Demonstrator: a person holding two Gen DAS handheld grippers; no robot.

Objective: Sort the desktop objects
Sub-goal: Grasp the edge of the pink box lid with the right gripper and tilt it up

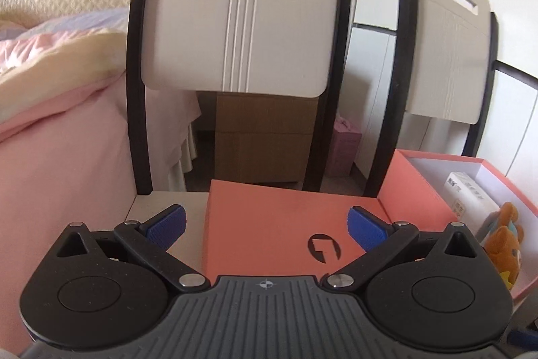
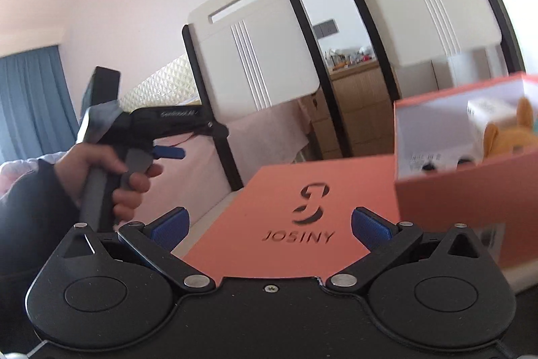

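**A:** Left wrist view first: the left gripper (image 1: 265,226) hangs over the box lid (image 1: 269,231), fingers spread wide with nothing between them. What does the other side show?

**B:** The right gripper (image 2: 270,224) is much the same, fingers wide apart and empty, hovering over that lid (image 2: 302,214), which lies flat on the table with its printed logo facing up. Further left, a hand (image 2: 111,177) grips the handle of the other tool.

**A:** And the things to sort?

**B:** The open box (image 1: 433,187) stands just right of the lid, touching or nearly touching it; I cannot tell which. Inside it sit a white carton (image 1: 467,194) and a plush toy (image 1: 504,241).

**A:** How would the lid handle?

**B:** My guess is light, stiff cardboard with a smooth top. Flat as it lies, the top offers nothing to pinch, so I would take it at an edge, over the rim, one gripper at each end if it has to go onto the box.

**A:** Risks?

**B:** A hard pinch could crease the rim. The plush toy is soft and forgiving; the carton is light, and its thin walls may dent.
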